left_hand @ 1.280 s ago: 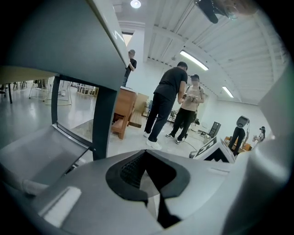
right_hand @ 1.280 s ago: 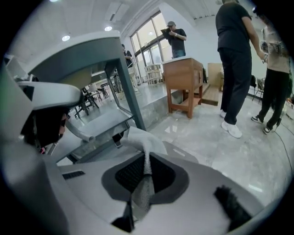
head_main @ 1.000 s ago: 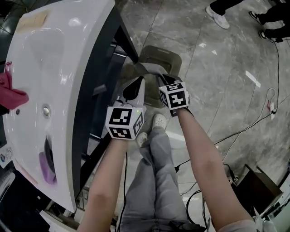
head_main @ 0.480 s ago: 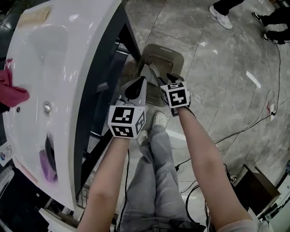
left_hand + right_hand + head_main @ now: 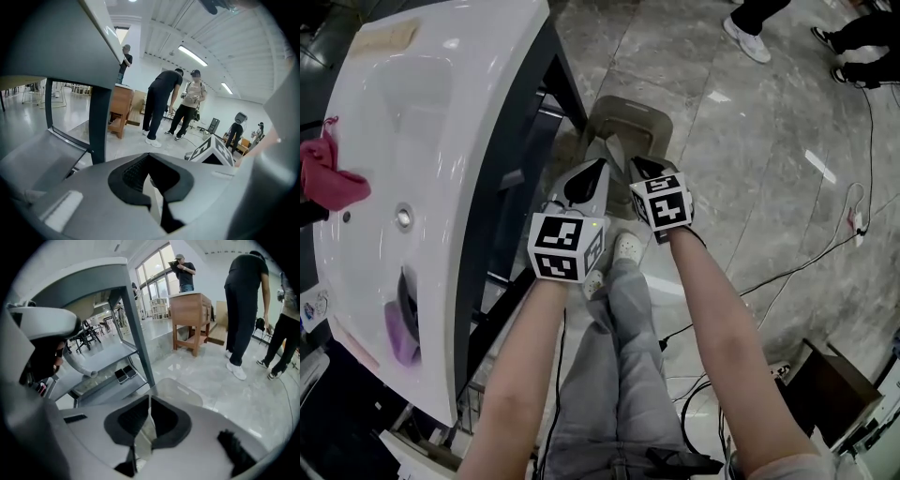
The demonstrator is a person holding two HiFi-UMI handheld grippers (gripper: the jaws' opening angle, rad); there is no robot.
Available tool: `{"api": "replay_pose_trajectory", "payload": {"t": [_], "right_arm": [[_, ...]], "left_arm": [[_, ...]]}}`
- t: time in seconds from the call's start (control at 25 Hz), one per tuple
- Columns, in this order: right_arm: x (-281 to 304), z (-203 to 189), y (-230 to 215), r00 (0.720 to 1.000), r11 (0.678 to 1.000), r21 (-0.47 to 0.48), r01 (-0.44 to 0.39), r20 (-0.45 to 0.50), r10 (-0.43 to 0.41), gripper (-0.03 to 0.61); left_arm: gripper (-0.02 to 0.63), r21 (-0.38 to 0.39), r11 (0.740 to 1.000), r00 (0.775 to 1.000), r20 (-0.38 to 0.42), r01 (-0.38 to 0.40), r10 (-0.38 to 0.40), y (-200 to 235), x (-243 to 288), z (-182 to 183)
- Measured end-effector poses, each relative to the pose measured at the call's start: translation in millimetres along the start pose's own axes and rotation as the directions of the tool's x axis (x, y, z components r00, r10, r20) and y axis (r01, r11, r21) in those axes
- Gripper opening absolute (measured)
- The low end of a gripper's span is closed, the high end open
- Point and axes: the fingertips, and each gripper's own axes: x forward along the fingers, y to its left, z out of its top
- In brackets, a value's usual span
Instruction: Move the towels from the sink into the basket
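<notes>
A white sink (image 5: pixel 441 112) stands at the left. A magenta towel (image 5: pixel 333 178) hangs over its far left rim, and a purple towel (image 5: pixel 398 333) lies at the basin's near end. An olive-grey basket (image 5: pixel 628 117) (image 5: pixel 180 390) sits on the floor right of the sink's frame. Something pale grey shows inside it, but I cannot tell what it is. Both grippers hang side by side just above the basket. The left gripper (image 5: pixel 600 164) (image 5: pixel 149 158) is shut and empty. The right gripper (image 5: pixel 636 162) (image 5: pixel 149 398) has its jaws closing, tips meeting, with nothing between them.
The sink's dark metal frame (image 5: pixel 520 178) with a low shelf (image 5: pixel 101 364) is close on the left of both grippers. My own legs and shoes (image 5: pixel 626 251) are below them. Cables (image 5: pixel 806 267) cross the marble floor. People (image 5: pixel 159 105) and a wooden cabinet (image 5: pixel 190 317) stand beyond.
Both grippers have stayed over the basket, drifting slightly farther from me. The towels in the sink have not moved.
</notes>
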Motion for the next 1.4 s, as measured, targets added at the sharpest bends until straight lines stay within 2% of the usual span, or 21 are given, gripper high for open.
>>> {"api": "replay_pose_trajectory", "payload": {"t": [0.16,0.36,0.56,0.84,1.08,1.24,1.4], "right_arm": [[-16,8,5,0.999,1.0,0.013,-0.002,0.042,0.002,0.018],[-45,30,10,0.995,0.999,-0.027,0.017,0.104,-0.014,0.017],[-75,56,24,0.988,0.994,-0.108,0.005,0.157,0.012,0.017],[-114,84,32,0.977,0.996,-0.089,0.0,0.21,0.019,0.017],[-153,118,46,0.965,0.997,-0.083,-0.002,0.263,0.024,0.017],[-178,137,59,0.957,0.995,-0.095,0.0,0.29,0.028,0.017],[-198,150,73,0.948,0.995,-0.096,-0.003,0.317,0.033,0.017]], "left_arm": [[0.006,0.004,1.0,1.0,0.011,0.004,-0.004,-8,-7,10],[0.005,0.041,0.999,1.0,0.007,0.028,-0.028,-24,-19,22],[0.005,0.08,0.997,0.999,0.048,0.015,-0.019,-32,-36,50],[0.005,0.046,0.999,0.995,0.092,0.027,-0.031,-43,-54,84],[0.005,0.01,1.0,0.994,0.114,-0.009,0.007,-46,-79,109],[0.005,0.033,0.999,0.992,0.121,-0.03,0.025,-50,-98,123],[0.005,0.011,0.999,0.99,0.137,-0.046,0.044,-50,-115,135]]}}
